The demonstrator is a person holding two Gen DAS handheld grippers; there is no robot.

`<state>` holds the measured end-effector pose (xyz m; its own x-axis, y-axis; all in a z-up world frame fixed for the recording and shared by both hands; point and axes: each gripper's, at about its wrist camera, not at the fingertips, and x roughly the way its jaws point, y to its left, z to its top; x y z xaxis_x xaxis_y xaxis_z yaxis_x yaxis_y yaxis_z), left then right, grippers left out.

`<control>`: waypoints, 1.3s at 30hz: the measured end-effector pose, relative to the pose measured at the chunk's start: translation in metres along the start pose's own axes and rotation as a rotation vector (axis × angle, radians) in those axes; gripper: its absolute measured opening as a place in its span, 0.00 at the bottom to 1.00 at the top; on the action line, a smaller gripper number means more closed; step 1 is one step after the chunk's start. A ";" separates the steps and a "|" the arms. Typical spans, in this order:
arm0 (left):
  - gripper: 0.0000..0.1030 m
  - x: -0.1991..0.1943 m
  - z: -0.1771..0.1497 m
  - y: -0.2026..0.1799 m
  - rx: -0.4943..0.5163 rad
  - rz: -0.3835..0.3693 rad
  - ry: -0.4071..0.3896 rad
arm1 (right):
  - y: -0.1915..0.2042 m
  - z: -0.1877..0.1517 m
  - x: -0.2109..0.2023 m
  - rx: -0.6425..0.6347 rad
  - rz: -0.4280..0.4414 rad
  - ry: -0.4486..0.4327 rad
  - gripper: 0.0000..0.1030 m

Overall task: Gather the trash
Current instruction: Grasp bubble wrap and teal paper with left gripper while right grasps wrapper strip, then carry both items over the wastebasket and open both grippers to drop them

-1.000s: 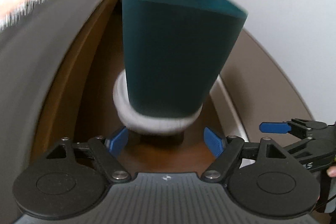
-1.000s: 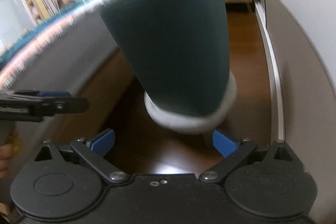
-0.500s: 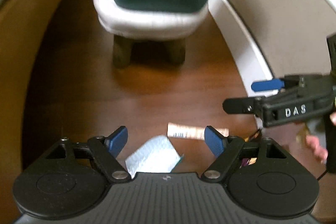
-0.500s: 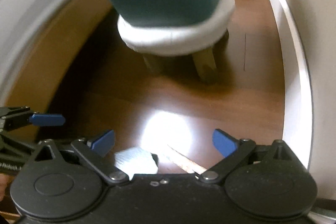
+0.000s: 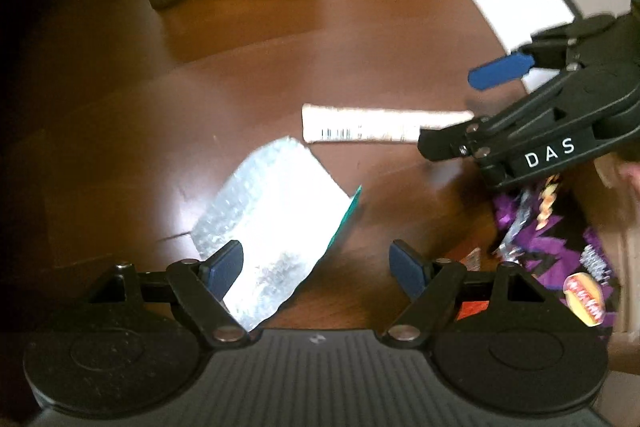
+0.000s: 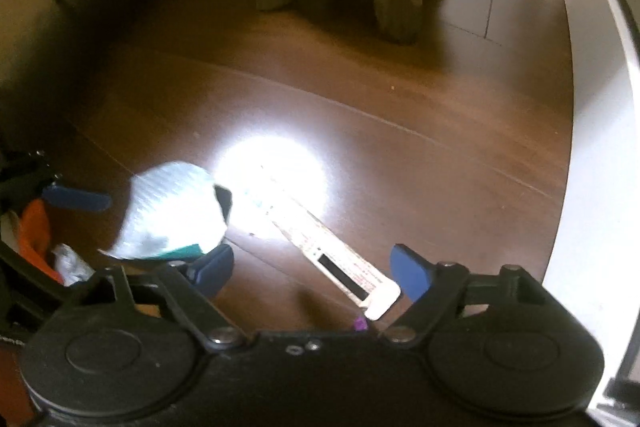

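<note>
Left wrist view: left hand-held gripper open and empty, now low over the dark brown wooden floor, where a second ago only the teal bin on wooden legs filled the view. Flat silver foil wrapper with a teal edge lying on the floor, partly between the blue pads. Long pale paper stick wrapper with a barcode just beyond it, apart. Right hand-held gripper reaching in near the white baseboard. Crumpled purple snack bag near that same edge.

Right wrist view: right hand-held gripper closing, jaws not yet touching anything; end of the stick wrapper between the pads. Foil wrapper beside the left pad. Both descents done, so pickup probably next.
</note>
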<state>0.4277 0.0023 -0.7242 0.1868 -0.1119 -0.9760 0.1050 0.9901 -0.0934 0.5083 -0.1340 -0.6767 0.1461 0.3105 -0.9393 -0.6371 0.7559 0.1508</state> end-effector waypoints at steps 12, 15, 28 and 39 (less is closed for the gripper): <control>0.77 0.046 -0.009 -0.002 0.046 0.061 0.042 | 0.009 0.005 0.038 -0.092 -0.019 0.019 0.68; 0.76 0.045 -0.007 0.001 0.018 0.041 0.036 | 0.011 0.006 0.049 -0.095 -0.034 0.018 0.63; 0.11 0.030 0.001 0.032 -0.095 0.082 0.048 | 0.030 0.003 0.049 -0.139 -0.149 0.007 0.28; 0.04 -0.009 0.015 0.060 -0.298 0.012 0.017 | 0.032 0.012 0.026 0.049 -0.115 -0.010 0.20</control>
<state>0.4474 0.0618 -0.7178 0.1697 -0.1013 -0.9803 -0.1886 0.9730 -0.1332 0.5008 -0.0953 -0.6924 0.2239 0.2254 -0.9482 -0.5782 0.8139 0.0569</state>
